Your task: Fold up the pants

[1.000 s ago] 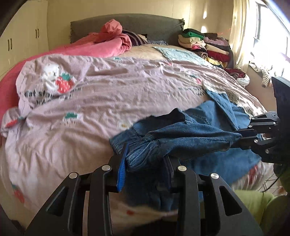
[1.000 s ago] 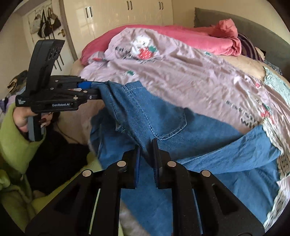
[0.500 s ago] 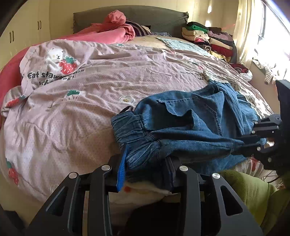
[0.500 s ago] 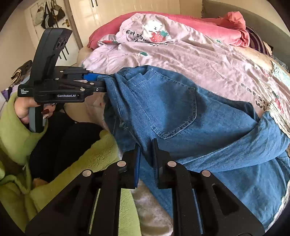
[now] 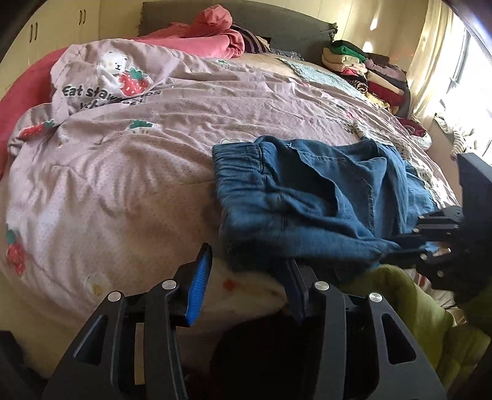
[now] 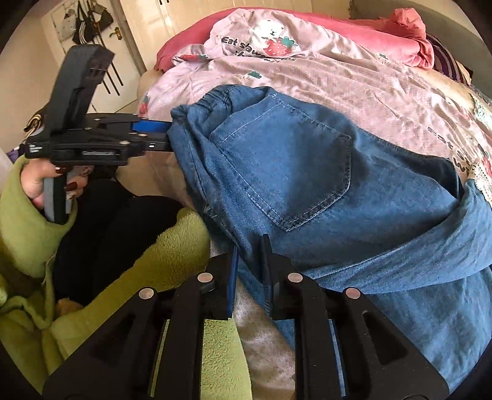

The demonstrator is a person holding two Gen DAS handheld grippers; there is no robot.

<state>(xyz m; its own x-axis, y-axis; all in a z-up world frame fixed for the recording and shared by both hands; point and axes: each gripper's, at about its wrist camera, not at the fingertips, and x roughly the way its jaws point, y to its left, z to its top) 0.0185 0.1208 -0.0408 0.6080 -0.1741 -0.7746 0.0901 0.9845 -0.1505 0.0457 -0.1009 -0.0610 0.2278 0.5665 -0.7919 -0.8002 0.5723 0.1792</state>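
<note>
Denim pants (image 5: pixel 307 197) lie bunched on the pink strawberry-print duvet (image 5: pixel 138 172), near its front edge, in the left wrist view. Their elastic waistband faces the left gripper (image 5: pixel 249 274), whose fingers stand wide apart just short of the cloth, holding nothing; the blue pad on one finger is bare. On the far side of the pants from that waistband, the right gripper (image 5: pixel 396 249) pinches a fold of denim at the edge of the duvet, with a green fleece sleeve (image 5: pixel 399 289) just below it. Beyond the pants, at the far edge of the duvet, a stack of folded clothes (image 5: pixel 366 70) sits beside the grey headboard (image 5: pixel 276 21).

Seen from the right wrist, the pants (image 6: pixel 323 184) spread over the near part of the duvet (image 6: pixel 338 80), back pocket up. The right gripper (image 6: pixel 249 261) has its fingers drawn close on the lower denim edge. The left gripper (image 6: pixel 160 135) sits at the waistband end, level with the cloth; from here I cannot tell whether it touches.
</note>
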